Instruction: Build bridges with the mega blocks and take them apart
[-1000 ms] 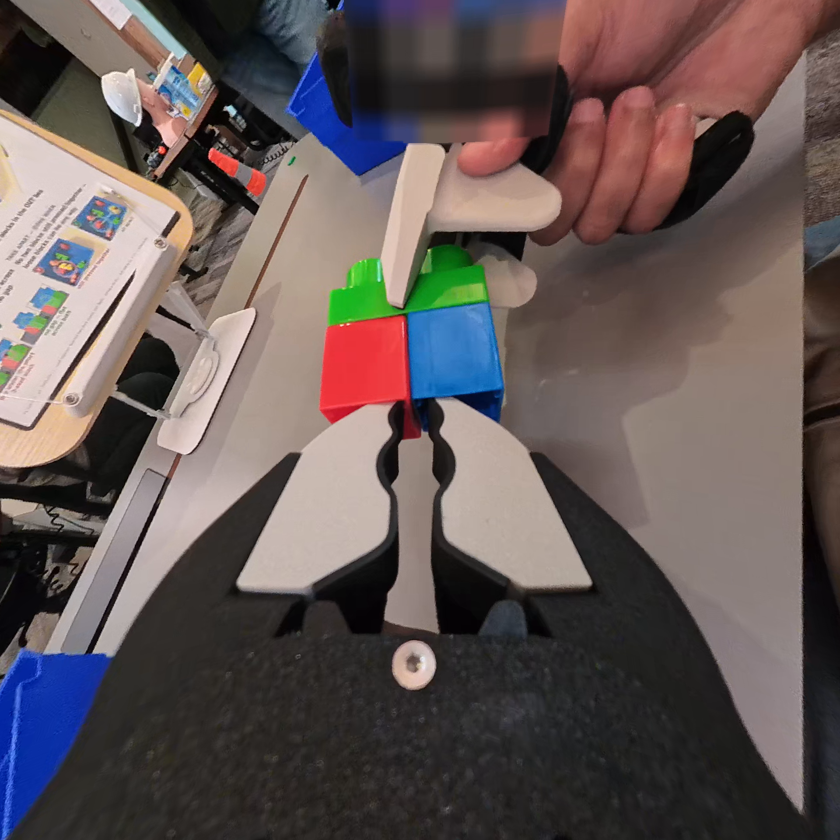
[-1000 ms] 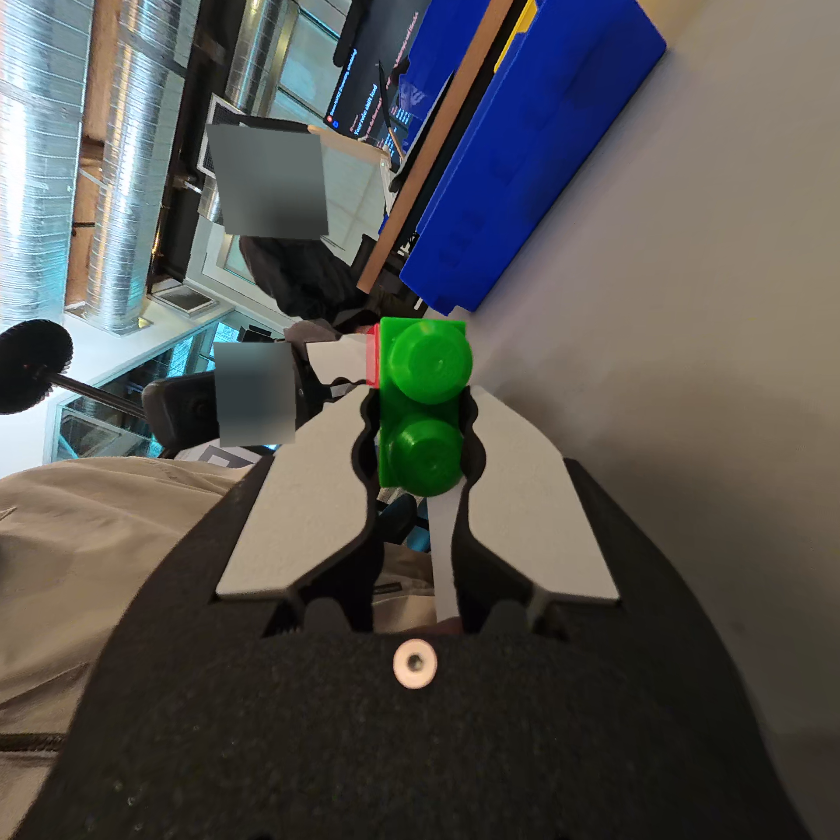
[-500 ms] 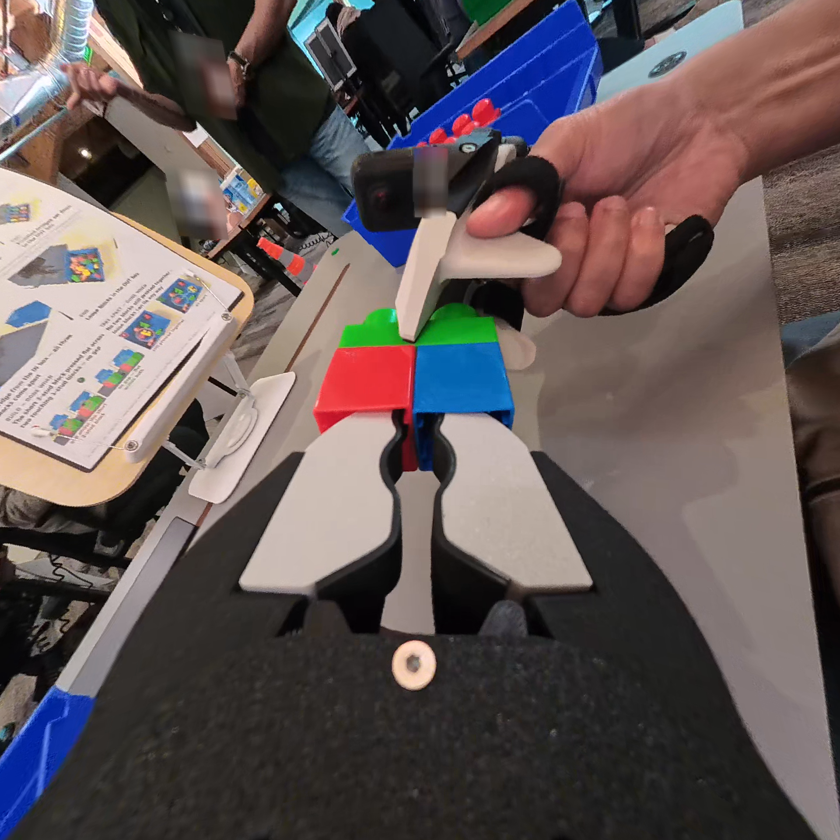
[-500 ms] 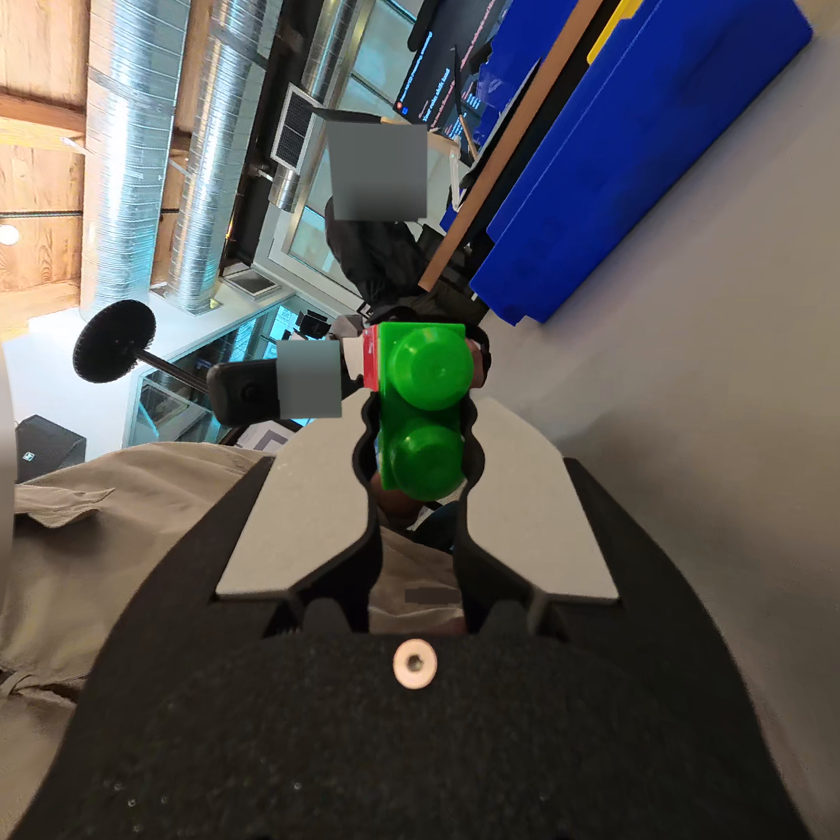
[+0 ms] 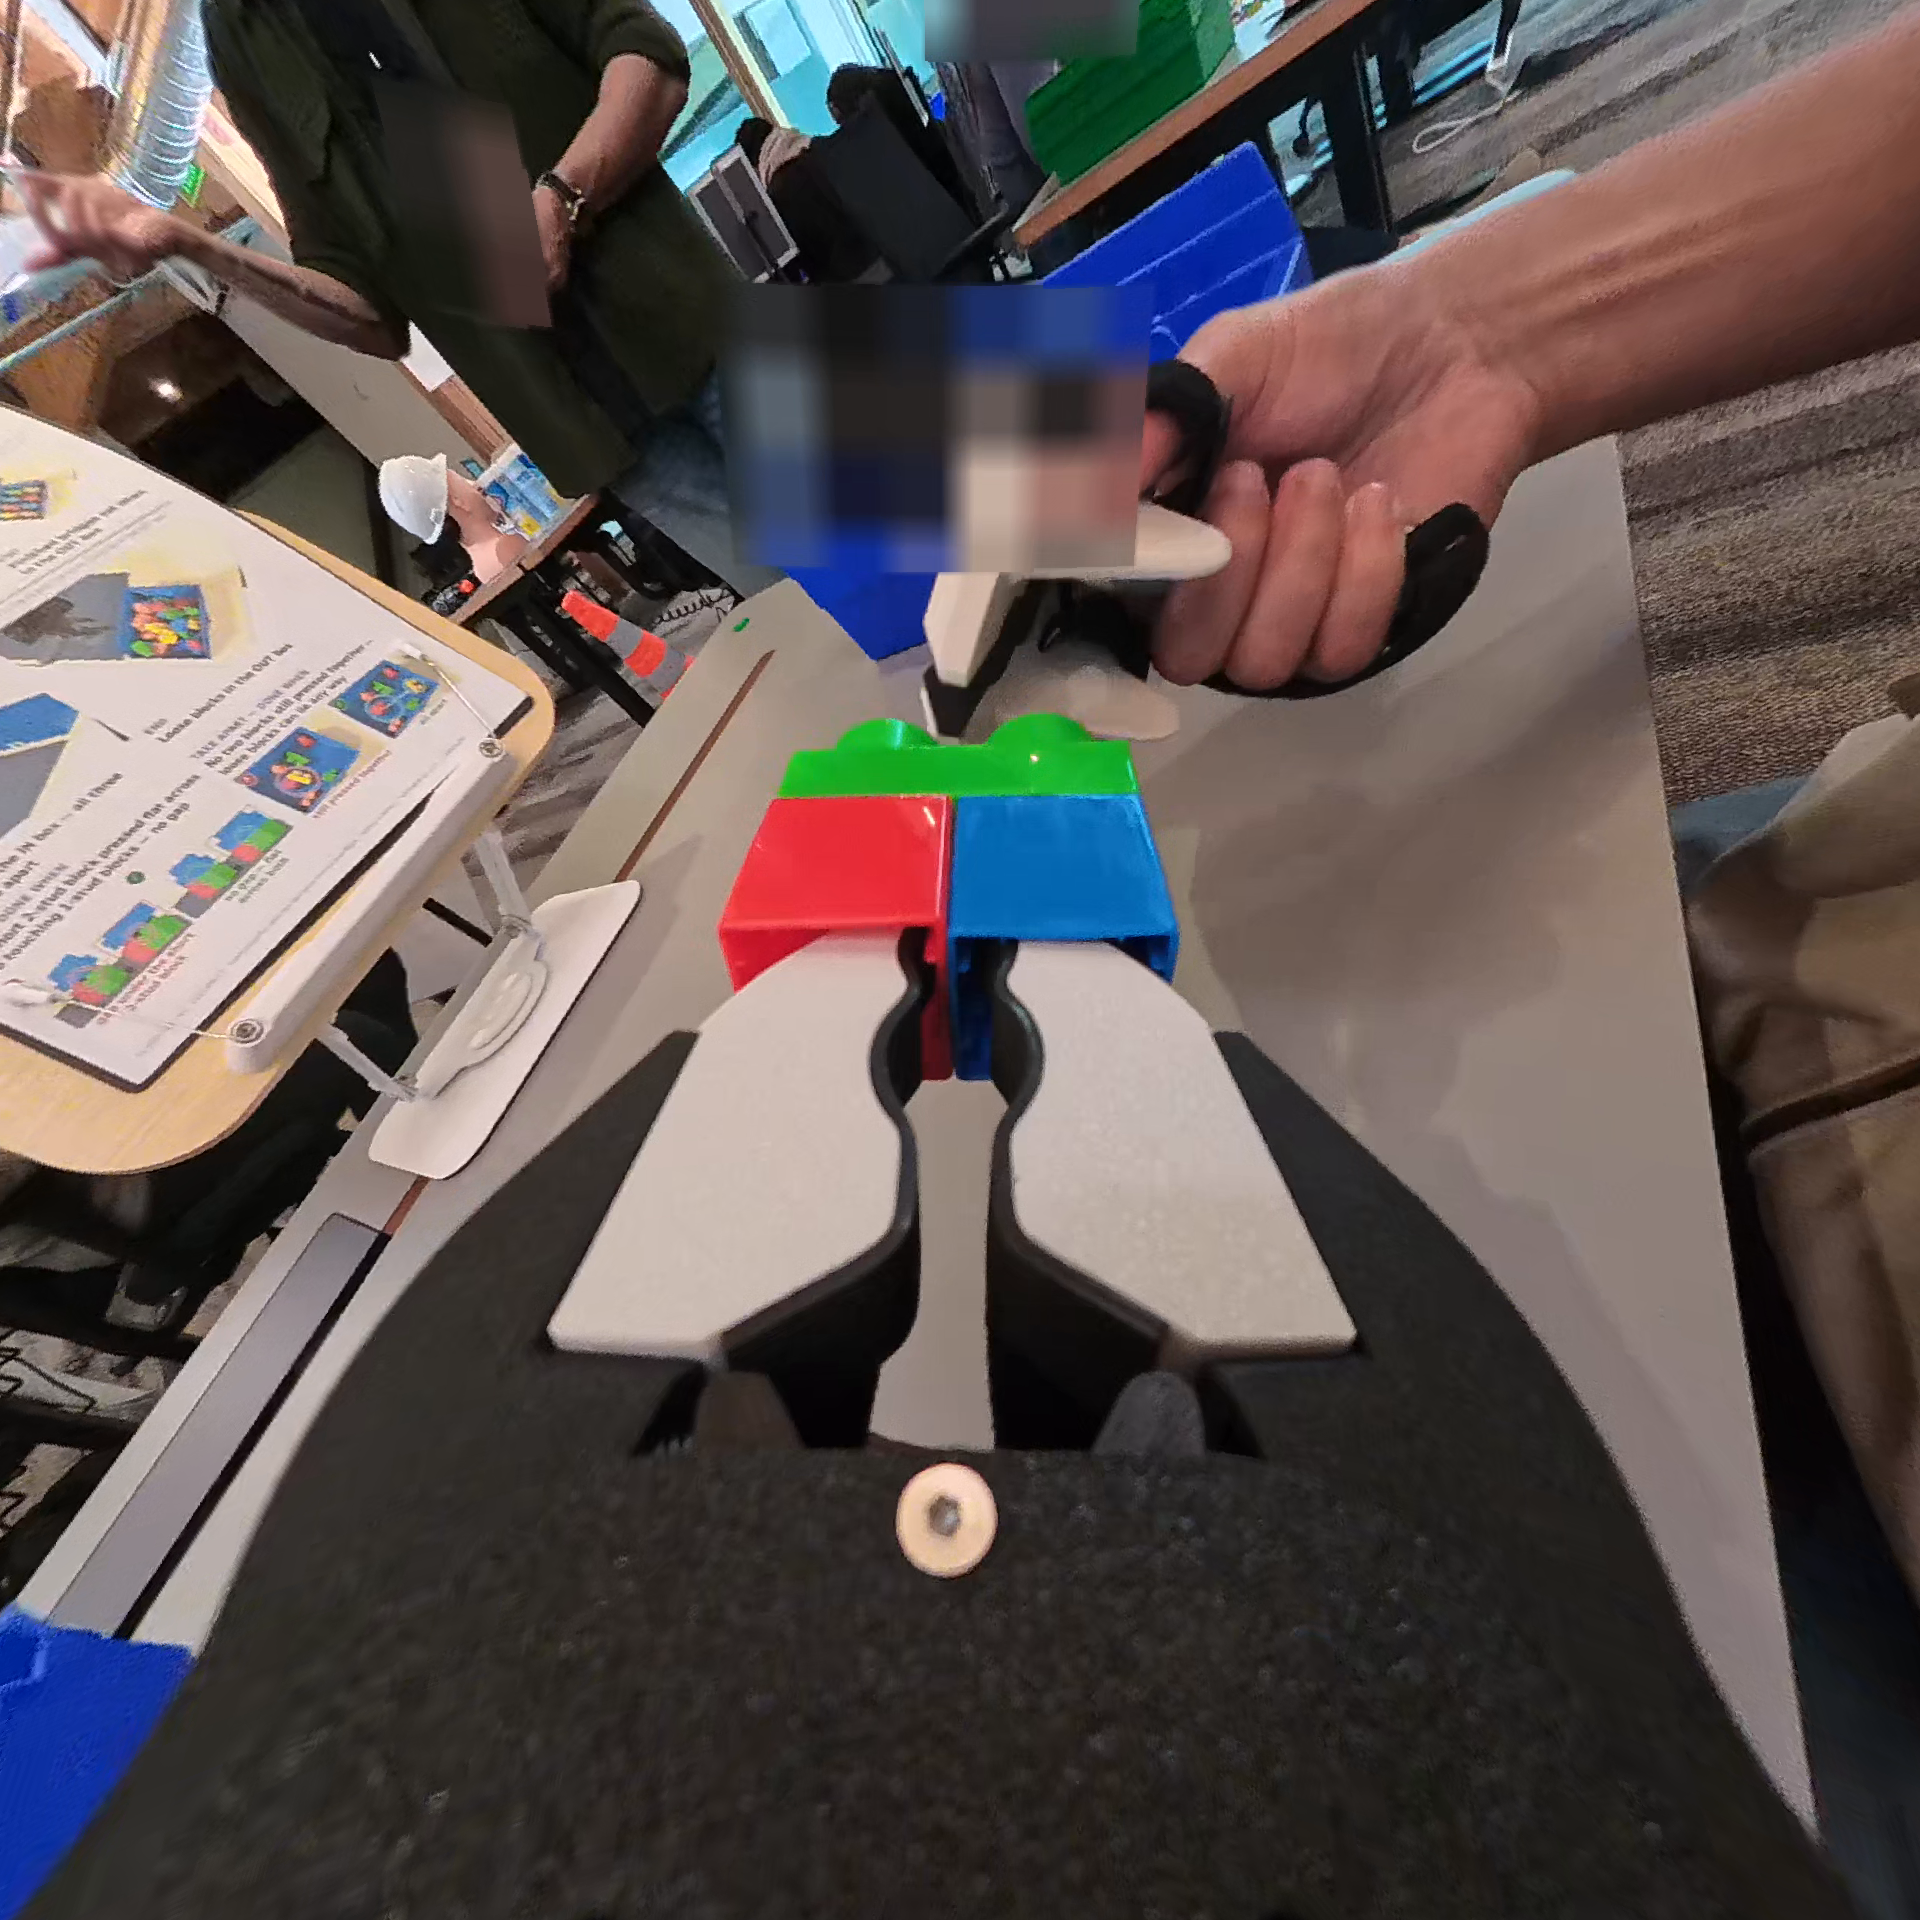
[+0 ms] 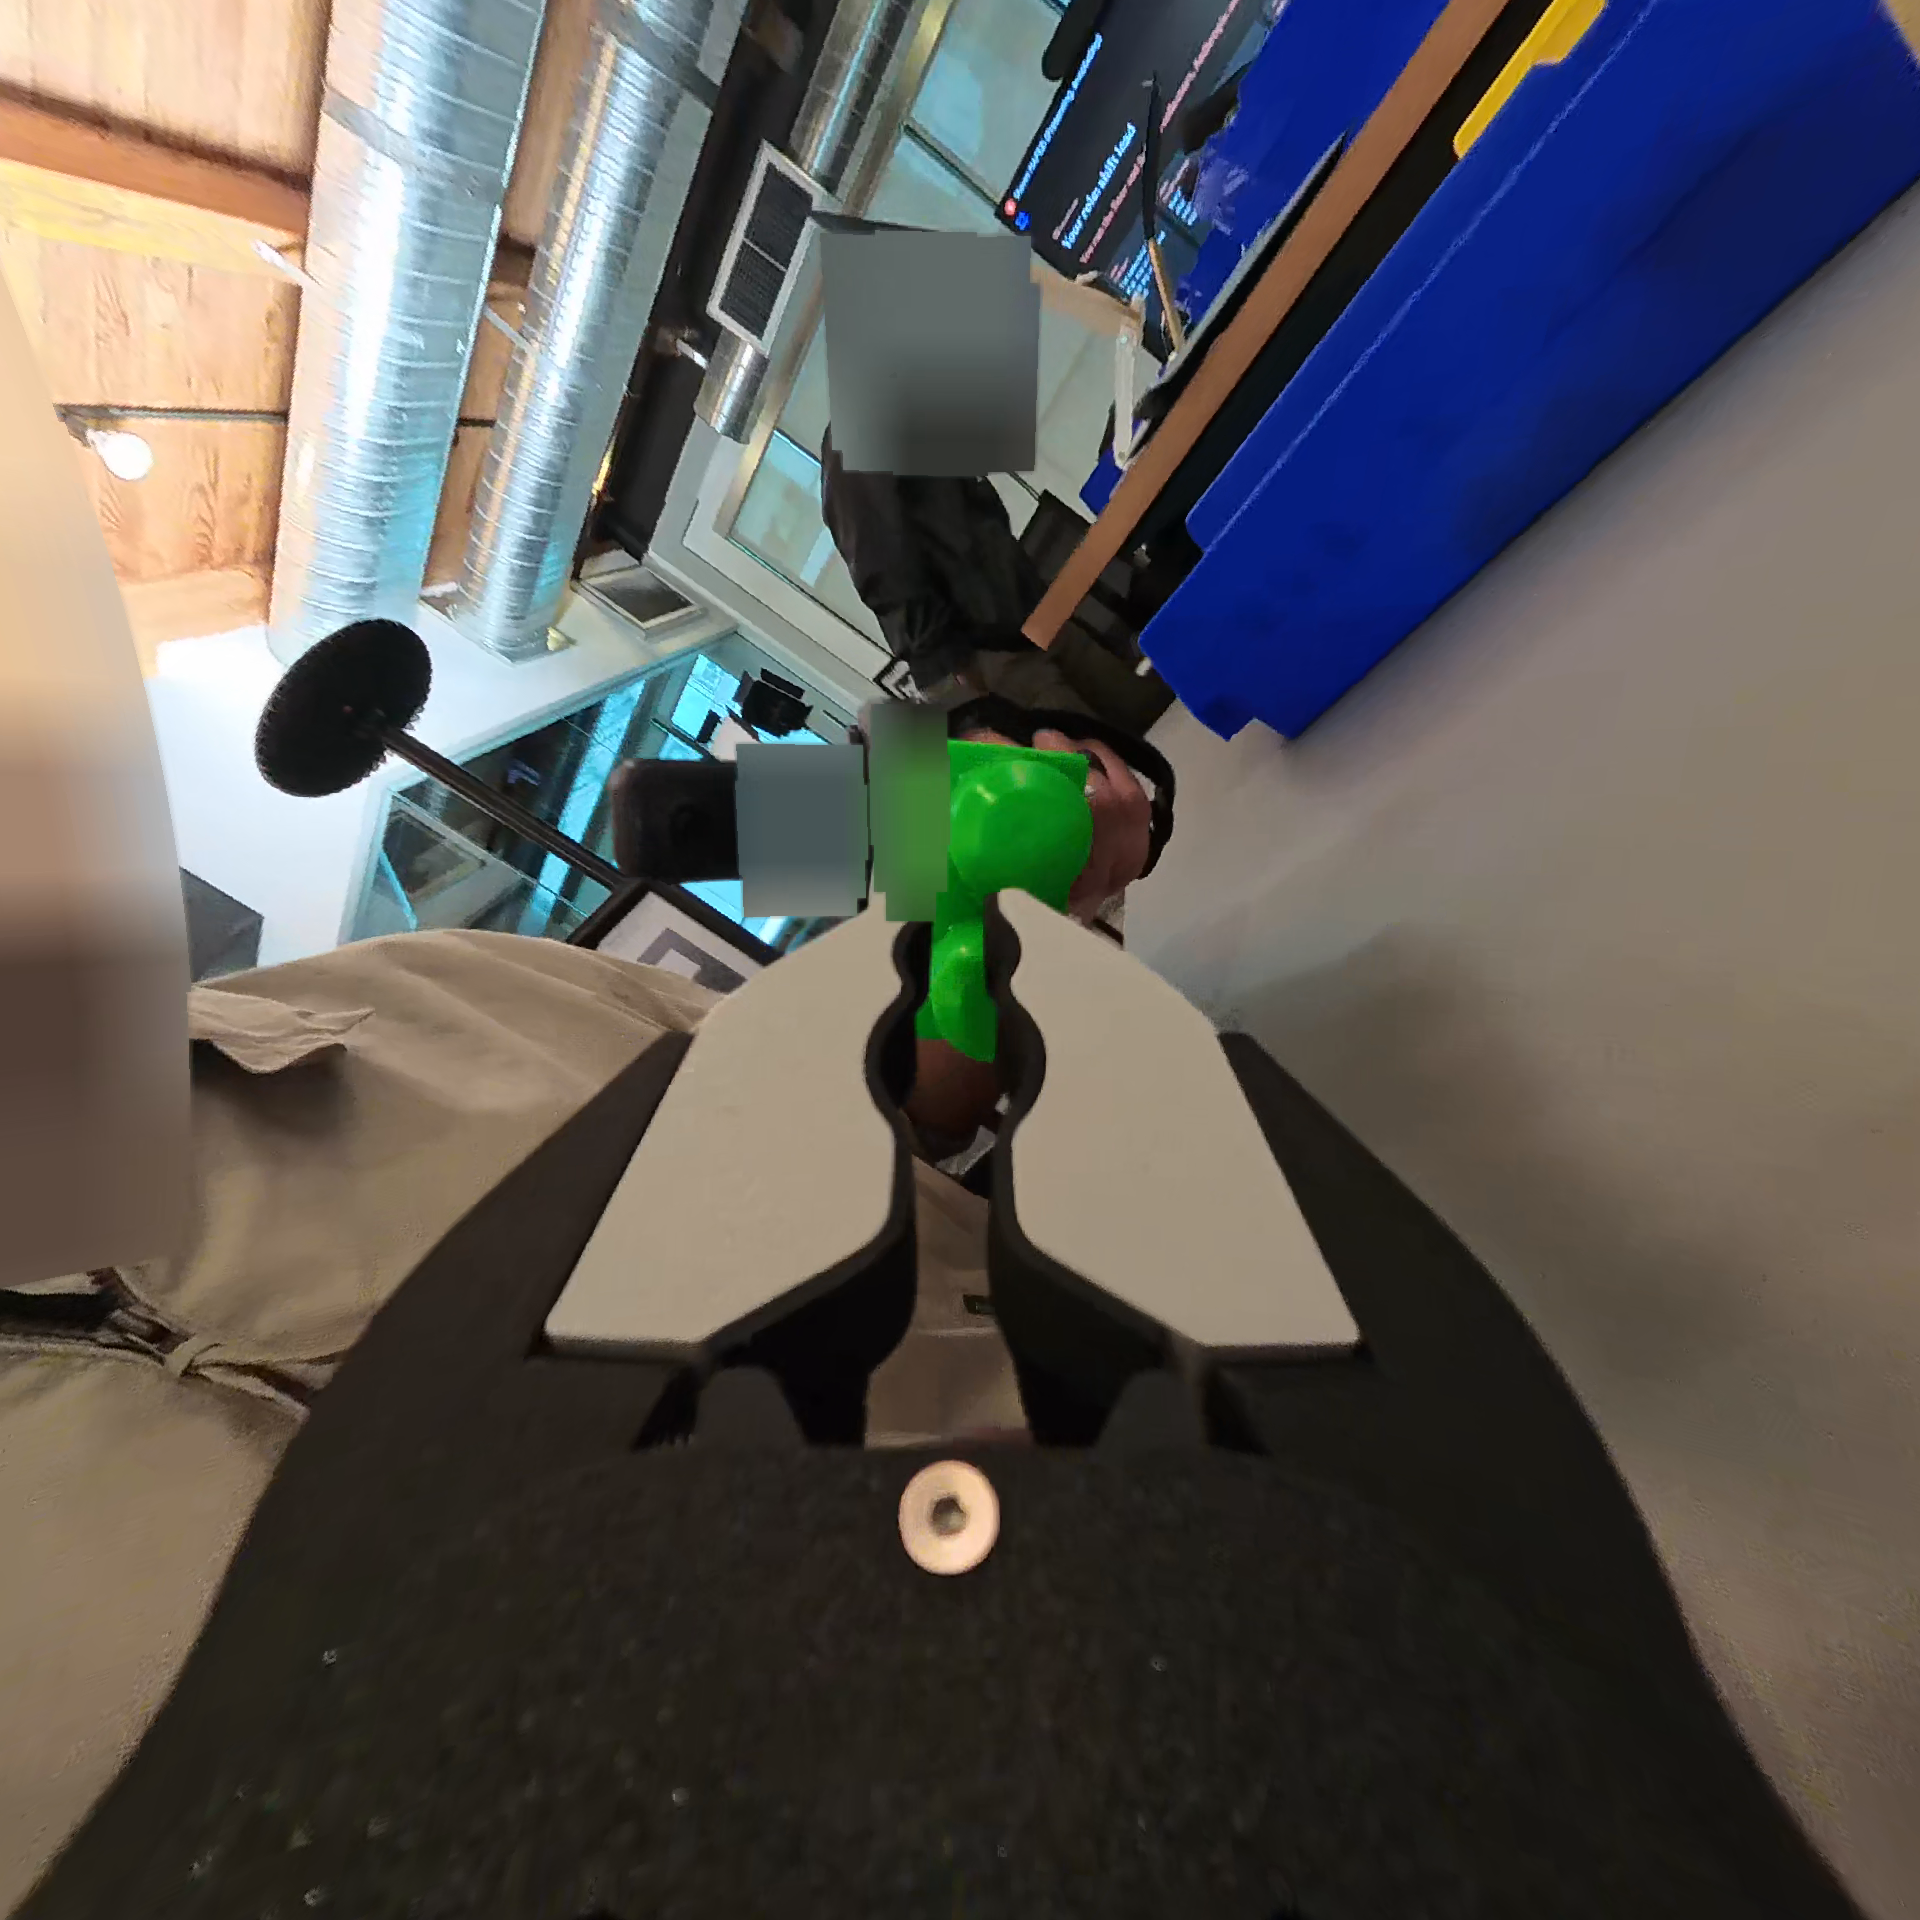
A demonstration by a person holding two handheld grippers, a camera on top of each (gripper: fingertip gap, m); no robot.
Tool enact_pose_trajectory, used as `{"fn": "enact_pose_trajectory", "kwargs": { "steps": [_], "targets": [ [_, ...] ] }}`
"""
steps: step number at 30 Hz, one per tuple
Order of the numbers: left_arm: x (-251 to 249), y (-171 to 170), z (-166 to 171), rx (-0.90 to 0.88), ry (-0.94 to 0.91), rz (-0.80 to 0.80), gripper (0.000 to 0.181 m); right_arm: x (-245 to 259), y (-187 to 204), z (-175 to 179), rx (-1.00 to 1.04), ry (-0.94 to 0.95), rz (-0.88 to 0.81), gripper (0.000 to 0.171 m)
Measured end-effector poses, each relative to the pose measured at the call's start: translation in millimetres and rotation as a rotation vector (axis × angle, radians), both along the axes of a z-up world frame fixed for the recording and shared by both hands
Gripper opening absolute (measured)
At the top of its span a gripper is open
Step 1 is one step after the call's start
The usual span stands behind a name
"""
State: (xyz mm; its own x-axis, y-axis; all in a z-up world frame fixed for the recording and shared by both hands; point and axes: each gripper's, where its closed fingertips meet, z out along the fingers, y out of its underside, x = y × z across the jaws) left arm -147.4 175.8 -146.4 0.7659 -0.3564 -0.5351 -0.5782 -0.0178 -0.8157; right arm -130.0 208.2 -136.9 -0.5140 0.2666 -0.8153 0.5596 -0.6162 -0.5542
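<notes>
A red block [image 5: 842, 862] and a blue block [image 5: 1049, 862] sit side by side, with a green two-stud block [image 5: 956, 769] across their far ends. My left gripper [image 5: 951, 951] is shut on the adjoining walls of the red and blue blocks. My right gripper [image 5: 951, 696], held by a hand [image 5: 1330, 520], comes in from beyond with its tips between the green block's two studs. In the right wrist view the right gripper [image 6: 956, 925] has its fingers drawn close together, with the green block [image 6: 1023, 831] just beyond the tips.
The grey table [image 5: 1403, 1039] stretches to the right. A blue bin [image 5: 1195, 260] stands at its far end and also shows in the right wrist view [image 6: 1507, 364]. An instruction sheet on a stand [image 5: 208, 779] is at the left. A person [image 5: 468, 156] stands behind. One gripper's finger ends stand about 5 cm off the other's.
My right gripper has let go of the green block's sides, drawn back and closed its fingers. My left gripper still holds the red and blue blocks, and its view has tilted upward.
</notes>
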Motion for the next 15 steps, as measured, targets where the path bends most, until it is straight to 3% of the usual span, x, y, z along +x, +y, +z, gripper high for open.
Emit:
{"fn": "enact_pose_trajectory", "kwargs": {
  "steps": [2, 15],
  "targets": [
    [1, 1, -3, -0.009, -0.002, -0.004, 0.007, 1, -6, -2, 0.024, -0.006, 0.014, 0.0],
    [3, 4, -12, -0.039, 0.005, -0.003, 0.007, -3, -16, -9, 0.034, -0.023, 0.036, 0.0]
  ]
}}
